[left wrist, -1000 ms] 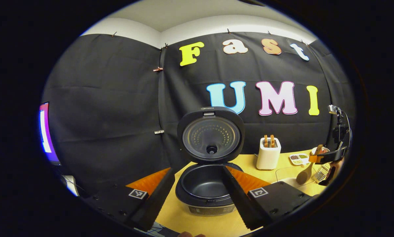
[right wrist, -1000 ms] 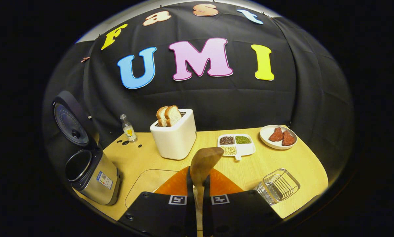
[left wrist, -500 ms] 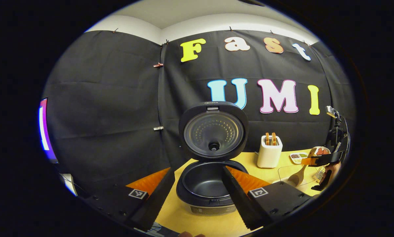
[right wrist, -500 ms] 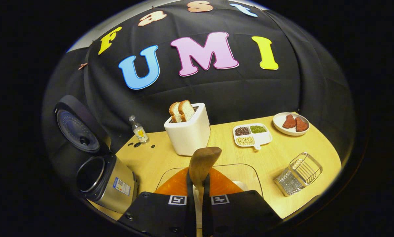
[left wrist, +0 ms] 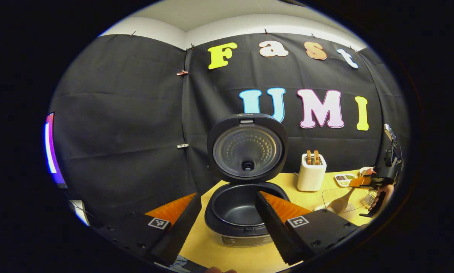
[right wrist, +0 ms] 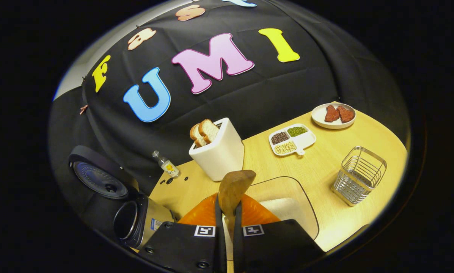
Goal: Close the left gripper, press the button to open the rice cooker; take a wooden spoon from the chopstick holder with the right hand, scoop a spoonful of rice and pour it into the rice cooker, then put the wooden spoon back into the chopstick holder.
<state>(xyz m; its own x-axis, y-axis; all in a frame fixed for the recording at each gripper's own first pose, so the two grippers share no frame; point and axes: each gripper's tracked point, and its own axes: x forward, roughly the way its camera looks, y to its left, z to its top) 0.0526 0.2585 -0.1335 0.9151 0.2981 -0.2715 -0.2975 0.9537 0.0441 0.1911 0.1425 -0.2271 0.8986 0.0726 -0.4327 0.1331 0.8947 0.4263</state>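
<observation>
Rice cooker [left wrist: 245, 212] sits open in front of your left gripper [left wrist: 227, 223], lid upright, and that gripper's spread, empty fingers hide part of its front panel; the lid's small logo is too blurred to read. Your right gripper [right wrist: 227, 227] is clenched on the wooden spoon [right wrist: 232, 189], whose handle is hidden between the fingers. Right of the cooker stand a toaster [right wrist: 218, 155], a clear container of rice [right wrist: 283, 208] and the empty wire holder [right wrist: 359, 175].

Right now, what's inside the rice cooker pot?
In the left gripper view the rice cooker stands with its lid up; the inner pot looks dark and bare, no rice visible. The left tool's fingers cover its near right edge.
</observation>
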